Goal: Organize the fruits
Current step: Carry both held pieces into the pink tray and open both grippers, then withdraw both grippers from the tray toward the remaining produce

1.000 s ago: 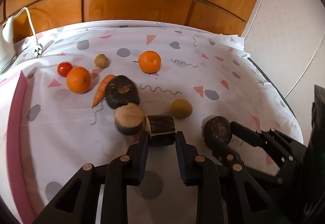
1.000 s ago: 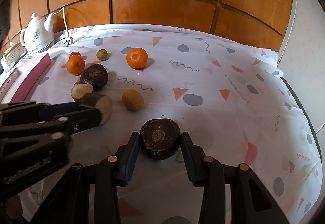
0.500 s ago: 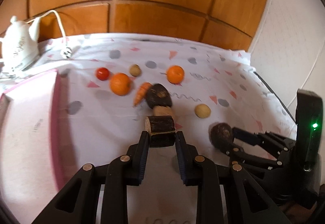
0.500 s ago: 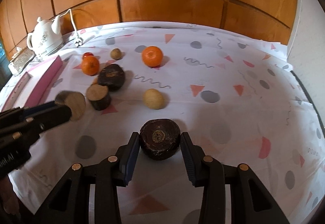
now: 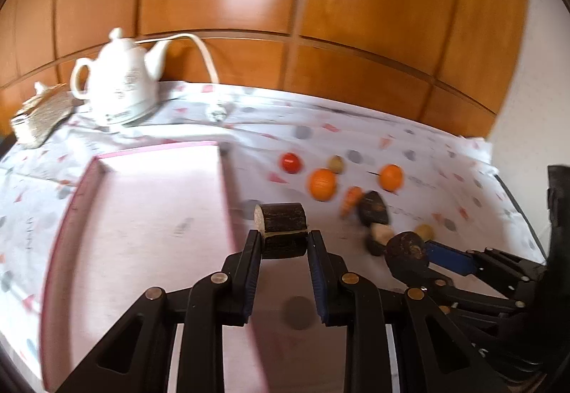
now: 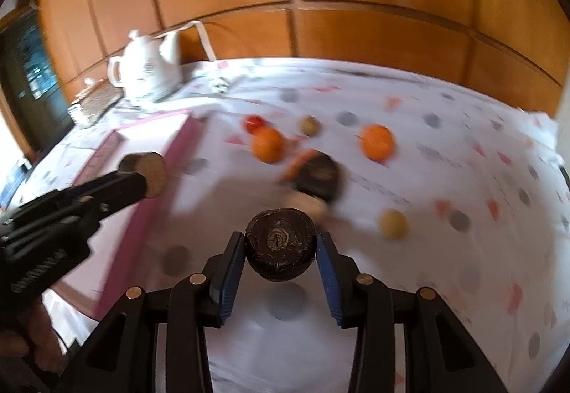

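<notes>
A dark cut chunk point(image 5: 284, 228) is clamped between the fingers of the left gripper point(image 5: 284, 250), its pale cut face turned left and most of its body standing forward of the fingertips. It is held in the air above the right rim of the pink tray point(image 5: 228, 200), near that rim's middle. In the right wrist view the same chunk point(image 6: 148, 174) is seen end-on at the left gripper's point(image 6: 137, 184) tip, over the tray's edge point(image 6: 167, 179).

A round dark root point(image 6: 280, 243) is gripped by the right gripper point(image 6: 280, 252), seated between the blue pads point(image 6: 326, 272) with its ringed end facing the camera; it is held clear of the cloth point(image 6: 445, 150), and a shadow lies beneath it. From the left wrist it point(image 5: 406, 248) is seen at the right gripper's point(image 5: 415, 256) tip.

On the cloth beyond, two oranges point(image 6: 268, 144) point(image 6: 377, 141), a tomato point(image 6: 254, 124), a small brown fruit point(image 6: 309, 125), a carrot point(image 6: 297, 163), a dark half point(image 6: 319, 177) with a pale piece point(image 6: 310, 204) just in front of it, and a yellowish fruit point(image 6: 393, 223) are scattered, blurred. A white kettle point(image 5: 117, 88) stands behind the tray.
</notes>
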A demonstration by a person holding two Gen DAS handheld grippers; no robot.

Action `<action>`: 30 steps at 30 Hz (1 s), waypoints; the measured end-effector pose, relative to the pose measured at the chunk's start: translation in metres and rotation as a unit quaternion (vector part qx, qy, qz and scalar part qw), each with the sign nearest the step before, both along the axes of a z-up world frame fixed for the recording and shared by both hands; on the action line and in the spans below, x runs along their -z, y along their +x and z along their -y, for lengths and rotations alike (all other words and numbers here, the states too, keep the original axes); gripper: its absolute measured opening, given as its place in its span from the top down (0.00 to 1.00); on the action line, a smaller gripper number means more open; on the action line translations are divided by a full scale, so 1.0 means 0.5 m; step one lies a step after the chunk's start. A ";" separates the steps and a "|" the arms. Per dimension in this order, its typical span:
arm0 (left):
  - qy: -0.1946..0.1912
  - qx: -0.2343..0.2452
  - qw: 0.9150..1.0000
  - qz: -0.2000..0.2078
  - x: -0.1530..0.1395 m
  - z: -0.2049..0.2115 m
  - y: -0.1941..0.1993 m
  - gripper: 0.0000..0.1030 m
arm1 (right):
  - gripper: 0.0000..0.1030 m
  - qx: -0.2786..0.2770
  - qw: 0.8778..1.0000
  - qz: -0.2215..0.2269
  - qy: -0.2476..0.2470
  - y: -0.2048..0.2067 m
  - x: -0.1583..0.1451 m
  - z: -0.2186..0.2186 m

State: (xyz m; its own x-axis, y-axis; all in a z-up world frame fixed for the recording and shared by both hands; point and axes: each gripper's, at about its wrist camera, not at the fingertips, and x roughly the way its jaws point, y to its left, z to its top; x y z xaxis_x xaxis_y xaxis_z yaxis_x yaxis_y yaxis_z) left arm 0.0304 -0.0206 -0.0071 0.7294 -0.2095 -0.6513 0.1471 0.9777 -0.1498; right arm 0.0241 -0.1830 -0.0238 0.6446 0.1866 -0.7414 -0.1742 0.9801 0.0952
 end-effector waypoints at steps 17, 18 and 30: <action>0.020 -0.209 0.978 -0.012 0.010 -0.275 0.000 0.74 | 0.59 -0.155 0.987 -0.009 0.051 0.090 -0.048 -0.281; 0.017 -0.215 0.976 -0.015 0.009 -0.283 -0.002 0.72 | 0.59 -0.157 0.986 -0.007 0.049 0.091 -0.048 -0.293; 0.006 -0.239 0.971 0.008 -0.012 -0.277 -0.035 0.19 | 0.19 -0.105 0.994 0.038 0.015 0.051 -0.040 -0.265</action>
State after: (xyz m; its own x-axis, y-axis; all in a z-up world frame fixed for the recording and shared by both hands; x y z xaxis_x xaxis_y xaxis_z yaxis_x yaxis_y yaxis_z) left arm 0.0127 0.1179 -0.0009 0.7517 0.1639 -0.6388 -0.3225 0.9362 -0.1394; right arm 0.0498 -0.0507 -0.0036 0.6430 0.3446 -0.6840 -0.3832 0.9180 0.1022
